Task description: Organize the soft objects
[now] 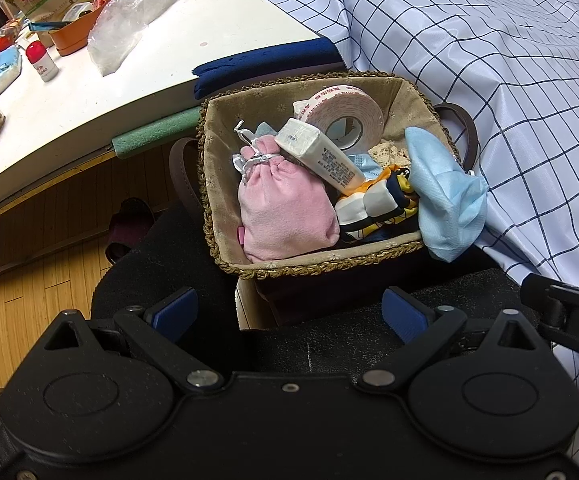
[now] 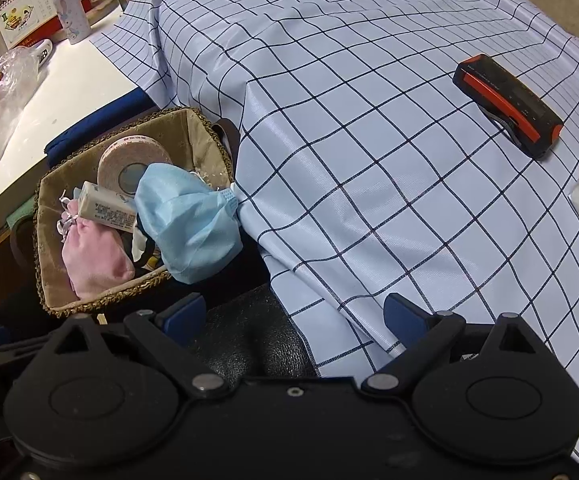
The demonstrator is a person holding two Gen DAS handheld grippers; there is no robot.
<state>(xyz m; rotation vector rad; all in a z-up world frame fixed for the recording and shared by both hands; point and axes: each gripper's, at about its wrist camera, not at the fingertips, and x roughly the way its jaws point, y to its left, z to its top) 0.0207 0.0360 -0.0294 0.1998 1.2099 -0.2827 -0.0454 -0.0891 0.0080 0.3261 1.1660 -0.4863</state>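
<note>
- Left wrist view: the left hand-held gripper point(image 1: 289, 312) has its two blue fingers spread wide apart, with nothing between them.
- Just past it sits a woven basket point(image 1: 313, 268), right beside the checked cloth point(image 1: 489, 80) and below the edge of the white worktop point(image 1: 129, 80).
- In the basket lie a pink pouch point(image 1: 285, 212), a white tube point(image 1: 321, 152), a roll of tape point(image 1: 341, 116) and a blue face mask point(image 1: 445, 196). The mask hangs over the basket's right rim.
- The pouch looks soft and squishy. I think the tied neck with the silver ribbon is the best place to pinch it.
- Right wrist view: the right hand-held gripper point(image 2: 295, 316) is also spread wide and holds nothing.
- The mask point(image 2: 185, 220) droops over the basket's point(image 2: 101, 304) near corner. It looks thin, light and floppy, so a pinch on its loose folded edge should lift it.
- A black and orange box point(image 2: 509, 112) lies farther off on the cloth point(image 2: 369, 160).
</note>
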